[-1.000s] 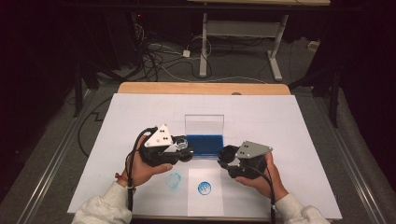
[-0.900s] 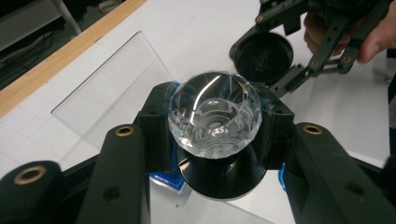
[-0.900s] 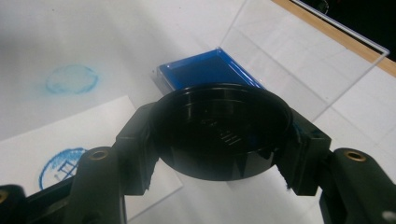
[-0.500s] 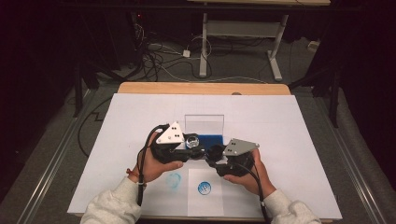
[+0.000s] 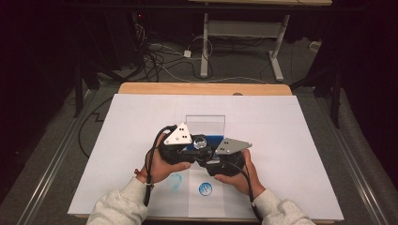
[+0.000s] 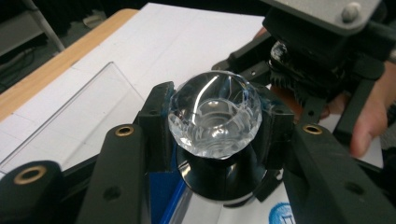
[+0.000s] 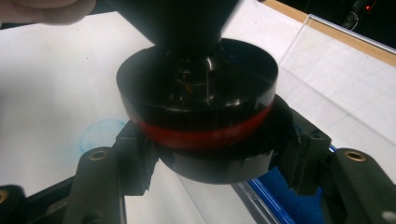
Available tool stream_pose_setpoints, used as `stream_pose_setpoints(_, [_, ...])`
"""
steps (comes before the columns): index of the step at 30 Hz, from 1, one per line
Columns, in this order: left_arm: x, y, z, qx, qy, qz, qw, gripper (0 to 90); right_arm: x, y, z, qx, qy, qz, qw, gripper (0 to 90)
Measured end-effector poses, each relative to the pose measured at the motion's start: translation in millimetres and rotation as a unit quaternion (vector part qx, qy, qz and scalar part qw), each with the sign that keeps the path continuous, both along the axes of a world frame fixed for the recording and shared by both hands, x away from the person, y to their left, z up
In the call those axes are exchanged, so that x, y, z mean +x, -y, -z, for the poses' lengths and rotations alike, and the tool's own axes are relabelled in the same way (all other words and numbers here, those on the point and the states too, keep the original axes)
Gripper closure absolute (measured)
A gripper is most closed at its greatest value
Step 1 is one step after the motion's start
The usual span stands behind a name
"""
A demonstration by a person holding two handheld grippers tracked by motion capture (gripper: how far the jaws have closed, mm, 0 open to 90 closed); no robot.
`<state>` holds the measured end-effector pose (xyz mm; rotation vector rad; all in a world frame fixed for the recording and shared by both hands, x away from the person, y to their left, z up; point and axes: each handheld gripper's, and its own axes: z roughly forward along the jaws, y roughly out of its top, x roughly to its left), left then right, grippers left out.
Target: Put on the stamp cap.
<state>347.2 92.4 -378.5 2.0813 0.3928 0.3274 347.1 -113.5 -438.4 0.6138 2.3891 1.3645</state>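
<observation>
A stamp with a clear faceted knob (image 6: 212, 119) (image 5: 200, 142) on a black neck and a black round base with a red band (image 7: 196, 116) is held between both grippers. My left gripper (image 6: 212, 126) (image 5: 196, 145) is shut on the clear knob. Lower down, my right gripper (image 7: 210, 154) (image 5: 207, 158) is shut on the black base. The two meet just in front of a blue ink pad (image 5: 211, 139) in a clear case whose lid (image 5: 205, 123) stands upright. The stamp's underside is hidden.
White paper (image 5: 281, 140) covers the table. On it, near the front edge, lie a dark blue round stamp mark (image 5: 205, 189) and a fainter blue mark (image 5: 174, 182). A wooden table edge (image 5: 202, 88) runs along the back, with cables and table legs on the floor beyond.
Both hands have moved inward from either side of the ink pad and now meet at its front, where the stamp's clear knob shows between the grippers.
</observation>
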Motion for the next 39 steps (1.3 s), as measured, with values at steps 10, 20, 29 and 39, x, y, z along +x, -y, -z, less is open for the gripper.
stream_pose_setpoints(10, [1.1,0.3,5.9,-0.012,0.003,-0.01,0.9999,54.6,-0.8,-4.3,2.8,0.016,-0.009,-0.003,0.9998,38.9])
stream_pose_setpoints(20, [1.2,-0.7,14.1,-0.045,-0.003,-0.016,0.9989,54.6,-0.8,-1.3,2.7,0.021,-0.017,0.005,0.9996,38.9])
stream_pose_setpoints(29, [-2.2,-5.6,12.5,-0.07,-0.003,-0.011,0.9975,54.7,-7.5,-0.6,-4.7,0.024,-0.005,0.011,0.9996,39.0])
stream_pose_setpoints(39, [-5.8,-6.3,15.6,-0.095,-0.003,-0.021,0.9953,54.7,-8.9,-0.8,-6.9,0.025,-0.011,0.014,0.9995,38.9])
